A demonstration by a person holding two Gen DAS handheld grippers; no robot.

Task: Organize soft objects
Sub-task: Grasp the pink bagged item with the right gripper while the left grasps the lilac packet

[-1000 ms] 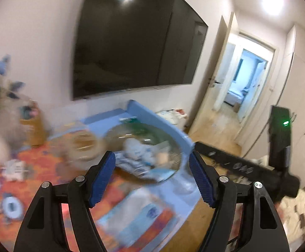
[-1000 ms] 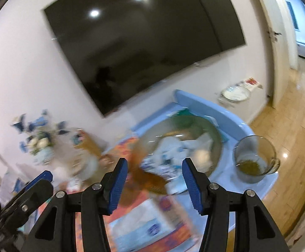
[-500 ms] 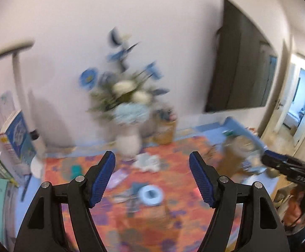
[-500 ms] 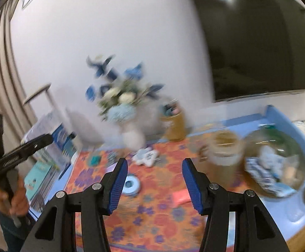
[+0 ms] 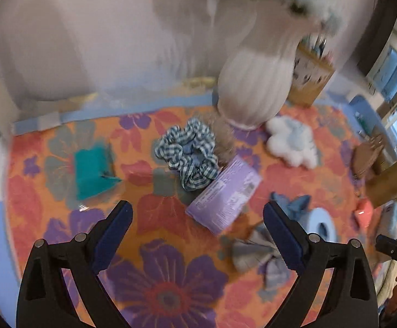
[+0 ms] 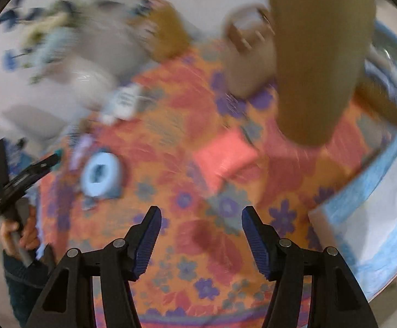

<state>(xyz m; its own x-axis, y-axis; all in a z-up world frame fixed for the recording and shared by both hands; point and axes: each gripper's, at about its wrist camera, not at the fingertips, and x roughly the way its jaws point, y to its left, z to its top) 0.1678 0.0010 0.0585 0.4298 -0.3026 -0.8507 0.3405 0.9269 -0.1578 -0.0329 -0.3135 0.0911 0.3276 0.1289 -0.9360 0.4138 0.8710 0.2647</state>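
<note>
A blue-and-white checked scrunchie lies on the flowered cloth, a white-and-blue fluffy piece to its right. A grey-blue fabric bow lies by my left gripper's right finger. My left gripper hangs over the cloth, its jaws opening wide, nothing between them. In the blurred right wrist view my right gripper points down at the cloth, jaws opening and empty, with a pink soft square ahead of it. The left gripper shows at the left there, held in a hand.
A white ribbed vase with flowers stands at the back. On the cloth lie a purple packet, a teal box and a light-blue tape roll. A tall tan container and a blue-and-white pad flank the right gripper.
Both grippers swung away from the television and glass bowl and dropped close over the flowered cloth, now pointing steeply down. Both jaws stand wider than before.
</note>
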